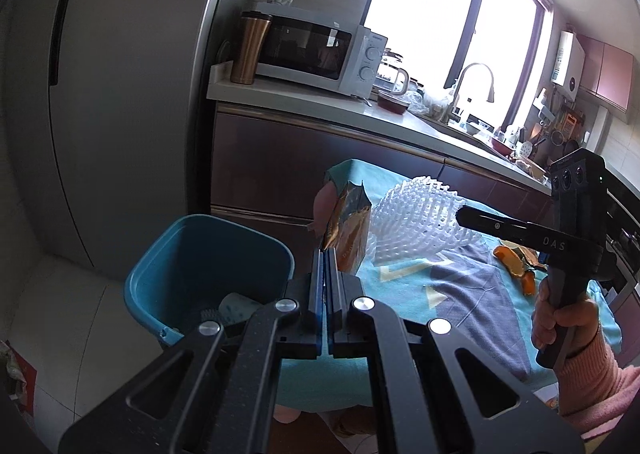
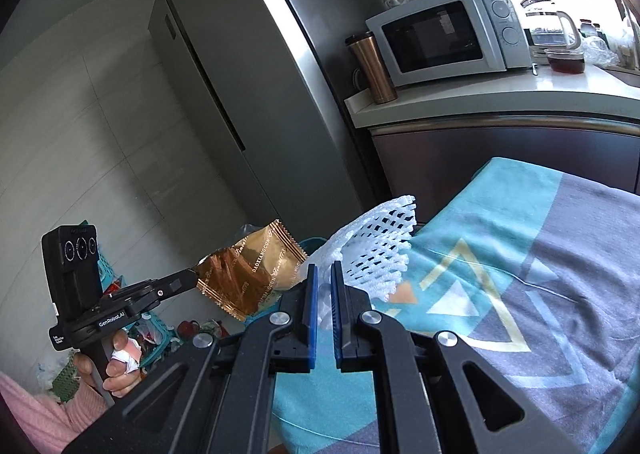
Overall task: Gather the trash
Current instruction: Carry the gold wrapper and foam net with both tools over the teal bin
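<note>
Bin [image 1: 208, 266] only in left view, possibly holding trash.

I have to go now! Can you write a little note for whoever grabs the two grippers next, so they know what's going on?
Left gripper: shut on the gold wrapper, held up near the blue bin.
Right gripper: shut on the white foam net, over the table edge.
Done: some trash already lies in the bin.
Left: drop both pieces in, then fetch the orange peels on the tablecloth.
</note>
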`<state>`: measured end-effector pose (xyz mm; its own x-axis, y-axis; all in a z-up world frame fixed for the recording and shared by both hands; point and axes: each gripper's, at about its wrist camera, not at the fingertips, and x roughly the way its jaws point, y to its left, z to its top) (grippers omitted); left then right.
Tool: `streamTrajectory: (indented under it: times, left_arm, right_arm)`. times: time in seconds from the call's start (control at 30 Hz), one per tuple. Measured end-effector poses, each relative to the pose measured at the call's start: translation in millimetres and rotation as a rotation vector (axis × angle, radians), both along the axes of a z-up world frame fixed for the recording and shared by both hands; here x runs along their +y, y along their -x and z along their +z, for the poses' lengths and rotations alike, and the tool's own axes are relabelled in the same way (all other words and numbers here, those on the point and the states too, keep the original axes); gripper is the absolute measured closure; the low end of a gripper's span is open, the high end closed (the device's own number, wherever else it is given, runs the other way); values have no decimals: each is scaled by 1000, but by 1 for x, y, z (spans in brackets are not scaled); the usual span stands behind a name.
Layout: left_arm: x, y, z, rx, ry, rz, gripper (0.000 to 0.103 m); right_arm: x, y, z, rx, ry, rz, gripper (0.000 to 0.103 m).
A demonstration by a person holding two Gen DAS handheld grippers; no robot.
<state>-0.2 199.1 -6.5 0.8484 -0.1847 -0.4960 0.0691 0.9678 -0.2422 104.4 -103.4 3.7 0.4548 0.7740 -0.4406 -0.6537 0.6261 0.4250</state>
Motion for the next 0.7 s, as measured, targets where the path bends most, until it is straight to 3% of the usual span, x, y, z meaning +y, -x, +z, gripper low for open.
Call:
streamTrajectory:
  times: [0.7]
  left_arm:
    - [67, -15, -33, 74, 19, 164, 102]
  right_arm:
    - [101, -20, -16, 43, 101, 135, 98]
